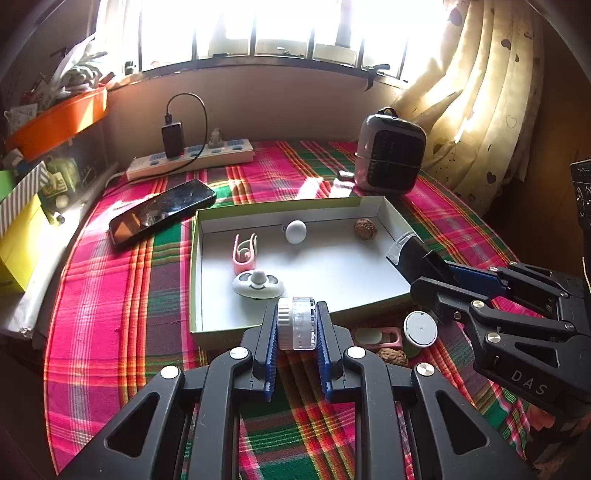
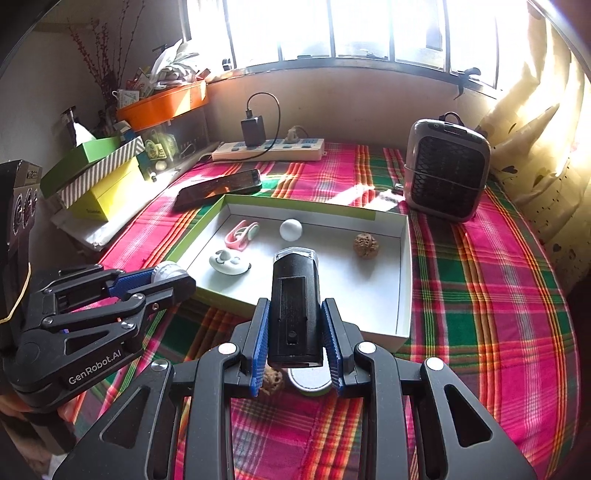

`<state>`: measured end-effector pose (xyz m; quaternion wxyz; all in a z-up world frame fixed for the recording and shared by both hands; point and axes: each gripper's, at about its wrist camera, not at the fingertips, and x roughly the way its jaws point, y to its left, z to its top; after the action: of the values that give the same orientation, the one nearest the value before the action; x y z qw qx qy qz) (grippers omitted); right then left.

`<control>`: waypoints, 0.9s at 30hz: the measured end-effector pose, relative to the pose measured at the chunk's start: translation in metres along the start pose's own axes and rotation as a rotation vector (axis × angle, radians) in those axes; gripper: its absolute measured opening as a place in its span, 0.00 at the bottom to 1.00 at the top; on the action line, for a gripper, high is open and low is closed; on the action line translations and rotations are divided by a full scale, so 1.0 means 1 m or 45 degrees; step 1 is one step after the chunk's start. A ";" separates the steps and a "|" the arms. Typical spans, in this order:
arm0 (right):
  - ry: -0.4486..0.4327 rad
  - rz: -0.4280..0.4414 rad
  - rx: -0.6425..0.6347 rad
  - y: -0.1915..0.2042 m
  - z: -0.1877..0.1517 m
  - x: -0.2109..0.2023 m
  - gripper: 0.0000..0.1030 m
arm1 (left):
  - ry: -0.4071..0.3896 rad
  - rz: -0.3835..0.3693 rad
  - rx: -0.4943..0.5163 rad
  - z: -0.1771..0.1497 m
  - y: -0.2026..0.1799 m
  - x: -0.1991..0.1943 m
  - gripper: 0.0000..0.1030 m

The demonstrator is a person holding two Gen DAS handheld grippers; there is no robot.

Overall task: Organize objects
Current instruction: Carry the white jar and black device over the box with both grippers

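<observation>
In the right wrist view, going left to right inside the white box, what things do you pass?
Pink clip with a white pad → white ball → brown wrinkled walnut. I left out the white oval gadget and the black cylindrical torch held in the right tool, since they overlap others in the order.

Sunlit table under a barred window

Harsh daylight floods through the barred window (image 2: 369, 29) along the far wall (image 2: 332, 107). A cream curtain (image 1: 491, 92) with heart prints hangs at right. The pink-and-green plaid tablecloth (image 2: 480, 295) covers the table; stacked boxes (image 2: 99, 173) and an orange tub (image 2: 162, 103) crowd the left.
</observation>
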<state>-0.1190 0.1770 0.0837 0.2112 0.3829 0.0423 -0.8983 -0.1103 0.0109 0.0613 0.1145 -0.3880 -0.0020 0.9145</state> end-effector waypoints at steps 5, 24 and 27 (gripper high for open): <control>0.011 -0.013 0.009 -0.010 0.011 0.008 0.28 | 0.002 -0.014 0.004 0.009 -0.001 0.008 0.16; 0.113 -0.009 -0.017 -0.033 0.038 0.060 0.28 | 0.048 -0.015 0.021 0.036 -0.005 0.051 0.16; 0.132 -0.008 -0.036 -0.034 0.041 0.067 0.28 | 0.054 -0.021 0.030 0.038 -0.007 0.059 0.16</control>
<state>-0.2020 0.1742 0.0623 0.2113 0.4258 0.0669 -0.8772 -0.1755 0.0333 0.0472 0.1265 -0.4058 0.0080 0.9051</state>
